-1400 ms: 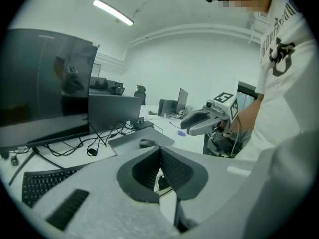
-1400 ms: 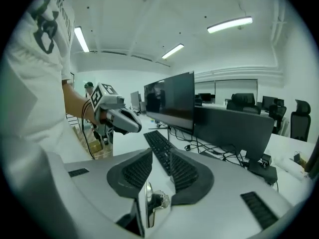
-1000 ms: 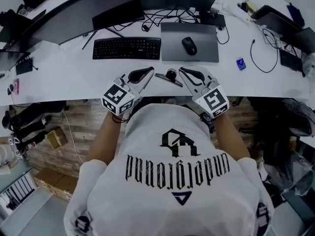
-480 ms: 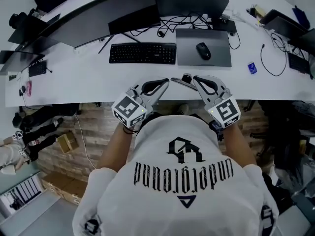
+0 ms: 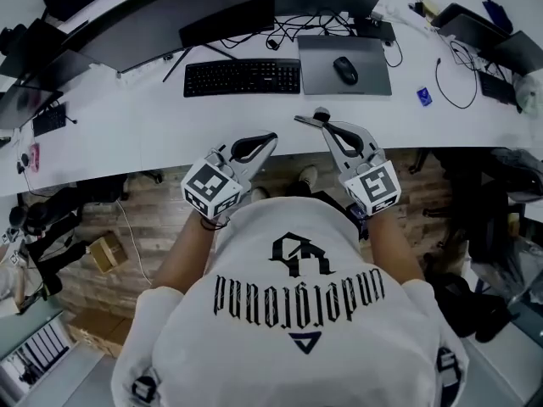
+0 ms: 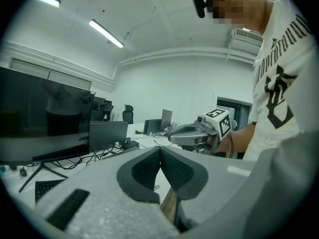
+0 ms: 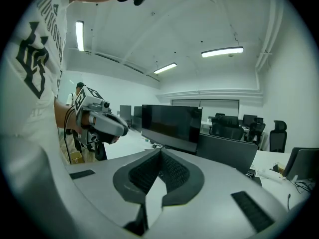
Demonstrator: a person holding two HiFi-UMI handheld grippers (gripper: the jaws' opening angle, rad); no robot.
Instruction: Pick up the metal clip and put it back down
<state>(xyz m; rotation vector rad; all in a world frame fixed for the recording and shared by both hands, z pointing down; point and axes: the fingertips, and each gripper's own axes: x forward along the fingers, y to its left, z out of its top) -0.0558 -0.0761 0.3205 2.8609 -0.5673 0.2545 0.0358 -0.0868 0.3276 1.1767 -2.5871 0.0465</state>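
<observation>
While a second ago both grippers reached over the desk [image 5: 127, 134], now they are drawn back toward you. The left gripper [image 5: 272, 136] hangs mostly over the floor, its jaws closed and empty. The right gripper [image 5: 326, 126] is also closed, with nothing between its jaws. The metal clip [image 5: 305, 122] lies on the desk at its tips, before the mouse pad [image 5: 373, 79]. Whether they touch, I cannot tell.

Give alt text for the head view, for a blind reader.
From above, a person in a white T-shirt holds the grey left gripper and right gripper, both shut, at the near edge of a white desk. A small metal clip lies by the right gripper's tip; a black keyboard and black mouse sit beyond.
</observation>
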